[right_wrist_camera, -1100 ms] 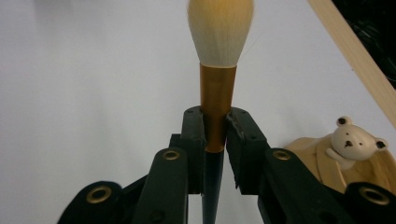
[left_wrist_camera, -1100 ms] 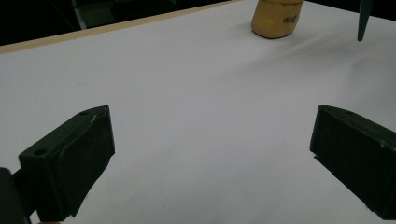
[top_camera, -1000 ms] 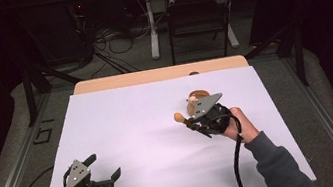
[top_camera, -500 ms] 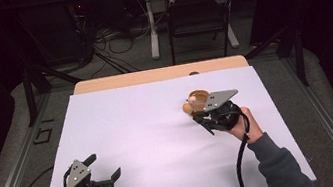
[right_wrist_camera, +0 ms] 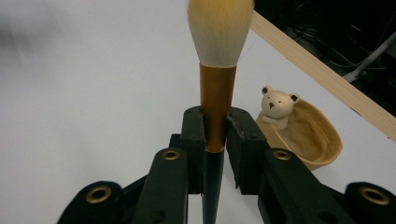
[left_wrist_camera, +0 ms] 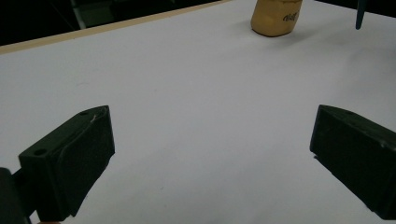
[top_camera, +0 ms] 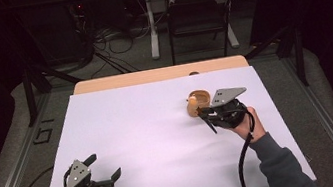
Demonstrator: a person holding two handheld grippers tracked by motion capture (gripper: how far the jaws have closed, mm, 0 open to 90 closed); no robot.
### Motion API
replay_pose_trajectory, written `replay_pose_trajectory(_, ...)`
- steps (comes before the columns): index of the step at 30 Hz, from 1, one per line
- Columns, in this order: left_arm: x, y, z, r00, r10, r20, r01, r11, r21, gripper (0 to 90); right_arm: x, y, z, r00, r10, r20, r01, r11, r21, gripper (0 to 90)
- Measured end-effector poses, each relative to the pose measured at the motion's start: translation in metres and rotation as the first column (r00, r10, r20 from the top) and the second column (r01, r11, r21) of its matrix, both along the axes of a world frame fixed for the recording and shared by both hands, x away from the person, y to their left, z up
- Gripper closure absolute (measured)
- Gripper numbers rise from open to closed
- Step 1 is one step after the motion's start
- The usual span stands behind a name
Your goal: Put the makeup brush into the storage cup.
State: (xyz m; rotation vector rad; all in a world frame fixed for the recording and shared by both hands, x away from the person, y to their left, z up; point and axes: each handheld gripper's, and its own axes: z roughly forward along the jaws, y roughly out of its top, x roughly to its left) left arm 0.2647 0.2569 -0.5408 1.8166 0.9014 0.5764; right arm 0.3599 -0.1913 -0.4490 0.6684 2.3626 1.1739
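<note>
Brush (right_wrist_camera: 217, 93) clamped in right tool (right_wrist_camera: 215, 135); label illegible.

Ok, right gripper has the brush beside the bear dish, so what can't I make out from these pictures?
- Brush: right gripper view's top edge cuts its bristle tip; its dark handle end runs off the bottom.
- Bear dish: in the high view the right gripper and its grey plate cover its near side.
- Writing on the dish, left gripper view: too small to read.
- Left gripper: open, nothing between its jaws.
</note>
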Motion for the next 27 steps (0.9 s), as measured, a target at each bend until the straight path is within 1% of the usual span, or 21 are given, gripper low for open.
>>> replay_pose_trajectory(3,0.0,0.0,0.0,1.0,-0.001,-0.003,0.001,1.0,0.003,0.0,0.0,-0.002,0.001,1.0,-0.004,0.002,0.004,1.0,0.006,77.5)
replay_pose_trajectory(4,0.0,0.0,0.0,1.0,0.002,-0.003,-0.002,1.0,0.001,0.0,0.0,-0.005,0.002,0.9999,-0.015,0.004,0.015,0.9998,0.013,77.5)
replay_pose_trajectory(9,0.0,0.0,0.0,1.0,0.002,-0.001,-0.002,1.0,0.002,0.0,-0.001,-0.01,0.004,0.9993,-0.037,0.01,0.036,0.999,0.027,77.5)
replay_pose_trajectory(17,0.001,0.0,0.0,1.0,0.004,-0.008,-0.004,1.0,0.005,0.0,0.001,-0.014,0.003,0.9986,-0.053,0.0,0.053,0.9978,0.04,77.5)
replay_pose_trajectory(27,0.001,0.001,0.0,1.0,0.003,-0.009,-0.003,0.9999,0.01,0.0,0.003,-0.024,0.004,0.9957,-0.092,0.003,0.092,0.9942,0.055,77.5)
